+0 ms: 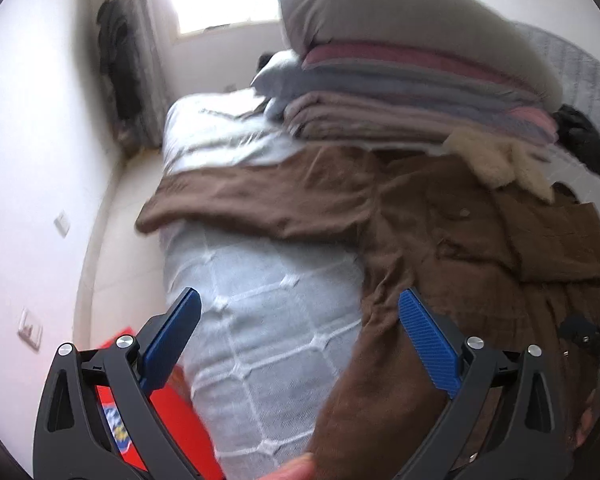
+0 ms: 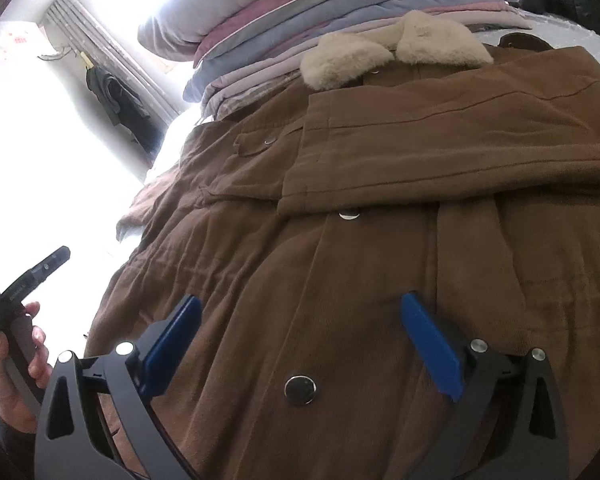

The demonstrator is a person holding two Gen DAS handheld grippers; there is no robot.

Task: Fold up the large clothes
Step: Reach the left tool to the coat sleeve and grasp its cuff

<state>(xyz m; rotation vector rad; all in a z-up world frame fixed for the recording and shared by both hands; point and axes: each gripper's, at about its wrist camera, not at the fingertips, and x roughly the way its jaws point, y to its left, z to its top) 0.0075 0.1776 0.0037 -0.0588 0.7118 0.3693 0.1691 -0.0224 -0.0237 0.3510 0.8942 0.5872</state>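
Observation:
A large brown coat (image 2: 380, 200) with a cream fleece collar (image 2: 396, 52) lies spread on the bed. Its right sleeve (image 2: 460, 148) is folded across the chest. Its left sleeve (image 1: 260, 204) stretches out over the pale quilted bedspread (image 1: 268, 320). The coat also shows in the left wrist view (image 1: 480, 248). My left gripper (image 1: 300, 316) is open and empty, above the bedspread beside the coat's edge. My right gripper (image 2: 300, 320) is open and empty, just above the coat's lower front near a snap button (image 2: 300, 390).
A stack of folded quilts and a pillow (image 1: 400, 80) sits at the head of the bed. A red box (image 1: 168, 412) stands on the floor by the bed. Dark clothes (image 1: 116, 52) hang by the window. A black garment (image 1: 584, 136) lies at the far right.

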